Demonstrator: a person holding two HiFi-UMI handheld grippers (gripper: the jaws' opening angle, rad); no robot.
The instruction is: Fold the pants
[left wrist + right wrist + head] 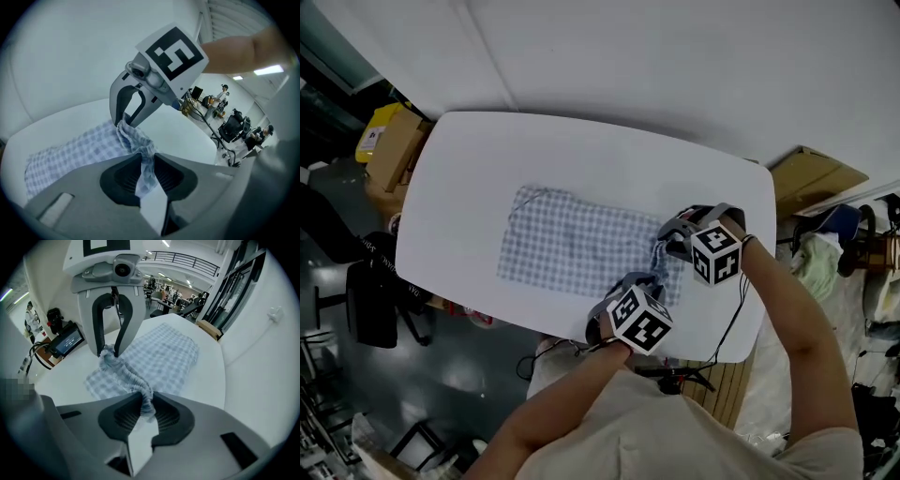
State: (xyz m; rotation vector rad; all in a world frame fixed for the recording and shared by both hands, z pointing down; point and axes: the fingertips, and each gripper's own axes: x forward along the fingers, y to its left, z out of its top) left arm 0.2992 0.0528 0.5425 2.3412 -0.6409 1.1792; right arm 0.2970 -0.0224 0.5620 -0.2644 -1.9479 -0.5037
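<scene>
Blue-and-white checked cloth pants [577, 246] lie spread flat mid-desk, long axis left to right in the head view. The gathered elastic edge at their right end is bunched up off the surface. Left gripper [145, 165]: jaws clamped on that ruffled edge, cloth pinched between them. Right gripper [143, 404]: likewise closed on the same edge, near the left one, with the band strung between the two. The white rounded desk [478, 169] carries only the garment. Judged step: end gripped, ready for a fold. Next move calls for raising both holds together, carrying them over toward the opposite end with the edge kept taut, and laying it square before letting go.
</scene>
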